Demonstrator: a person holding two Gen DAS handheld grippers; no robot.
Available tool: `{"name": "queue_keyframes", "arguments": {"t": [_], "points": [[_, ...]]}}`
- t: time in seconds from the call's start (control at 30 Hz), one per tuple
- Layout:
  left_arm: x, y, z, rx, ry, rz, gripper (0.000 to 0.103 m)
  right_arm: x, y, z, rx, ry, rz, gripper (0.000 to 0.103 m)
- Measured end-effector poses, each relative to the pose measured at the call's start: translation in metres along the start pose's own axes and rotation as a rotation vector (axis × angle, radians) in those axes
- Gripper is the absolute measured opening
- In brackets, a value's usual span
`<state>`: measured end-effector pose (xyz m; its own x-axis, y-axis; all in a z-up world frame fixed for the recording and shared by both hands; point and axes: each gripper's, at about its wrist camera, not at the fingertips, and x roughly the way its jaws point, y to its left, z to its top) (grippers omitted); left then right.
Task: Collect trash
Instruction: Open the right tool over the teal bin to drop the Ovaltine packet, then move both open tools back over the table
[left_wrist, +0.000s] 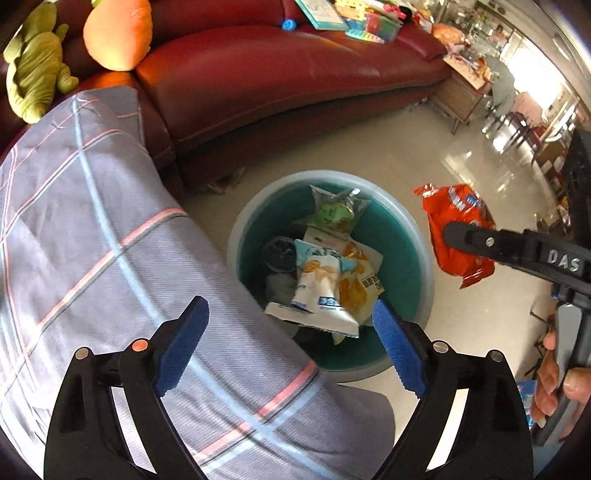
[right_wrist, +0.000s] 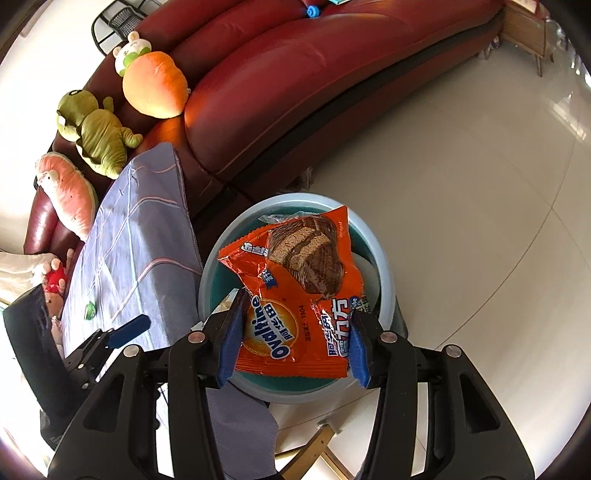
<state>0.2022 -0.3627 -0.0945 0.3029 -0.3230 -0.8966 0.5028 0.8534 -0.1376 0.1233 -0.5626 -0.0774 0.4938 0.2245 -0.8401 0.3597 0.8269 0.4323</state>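
Note:
A round teal trash bin (left_wrist: 406, 266) stands on the floor beside the cloth-covered table and holds several snack wrappers (left_wrist: 325, 280). My left gripper (left_wrist: 291, 347) is open and empty, above the bin's near rim. My right gripper (right_wrist: 295, 332) is shut on an orange Ovaltine snack bag (right_wrist: 295, 280) and holds it over the bin (right_wrist: 384, 273). In the left wrist view the same bag (left_wrist: 458, 229) hangs from the right gripper's fingers (left_wrist: 480, 240), to the right of the bin.
A table under a grey checked cloth (left_wrist: 92, 258) sits left of the bin. A dark red sofa (left_wrist: 277, 81) with plush toys (right_wrist: 99, 136) and books lies behind. Glossy tiled floor (right_wrist: 461, 184) spreads to the right.

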Motion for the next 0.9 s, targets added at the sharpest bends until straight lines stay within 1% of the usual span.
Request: {"name": "queue_keyframes", "arguments": {"t": [0.07, 0.1, 0.13, 0.17, 0.2, 0.37, 0.47, 0.57, 0.6, 0.67, 0.9], "points": [[-0.007, 0.005, 0.003, -0.017, -0.017, 0.003, 0.091, 0.004, 0.003, 0.0, -0.002, 0.006, -0.001, 0.047], [-0.009, 0.008, 0.003, -0.025, -0.024, 0.001, 0.092, 0.005, 0.004, 0.0, -0.005, 0.009, -0.003, 0.05], [-0.013, 0.012, 0.004, -0.035, -0.032, 0.0, 0.092, 0.007, 0.005, 0.0, -0.005, 0.016, 0.0, 0.055], [-0.015, 0.013, 0.004, -0.04, -0.036, 0.0, 0.092, 0.008, 0.006, 0.0, -0.001, 0.019, 0.003, 0.07], [-0.017, 0.016, 0.004, -0.046, -0.039, 0.0, 0.092, 0.008, 0.008, 0.0, -0.001, 0.018, 0.0, 0.074], [-0.025, 0.025, -0.003, -0.067, -0.039, -0.007, 0.093, 0.01, 0.012, -0.004, 0.009, 0.038, -0.01, 0.074], [-0.029, 0.028, -0.009, -0.068, -0.038, -0.01, 0.093, 0.007, 0.014, -0.006, 0.01, 0.036, -0.022, 0.077], [-0.035, 0.031, -0.015, -0.071, -0.043, -0.011, 0.093, 0.002, 0.017, -0.01, 0.007, 0.034, -0.029, 0.077], [-0.036, 0.032, -0.016, -0.073, -0.044, -0.012, 0.094, 0.001, 0.018, -0.011, 0.008, 0.033, -0.033, 0.079], [-0.042, 0.035, -0.02, -0.078, -0.052, -0.013, 0.094, -0.004, 0.021, -0.016, 0.006, 0.024, -0.041, 0.081], [-0.063, 0.049, -0.034, -0.091, -0.084, -0.007, 0.096, -0.014, 0.04, -0.03, -0.02, 0.02, -0.052, 0.082]]}}
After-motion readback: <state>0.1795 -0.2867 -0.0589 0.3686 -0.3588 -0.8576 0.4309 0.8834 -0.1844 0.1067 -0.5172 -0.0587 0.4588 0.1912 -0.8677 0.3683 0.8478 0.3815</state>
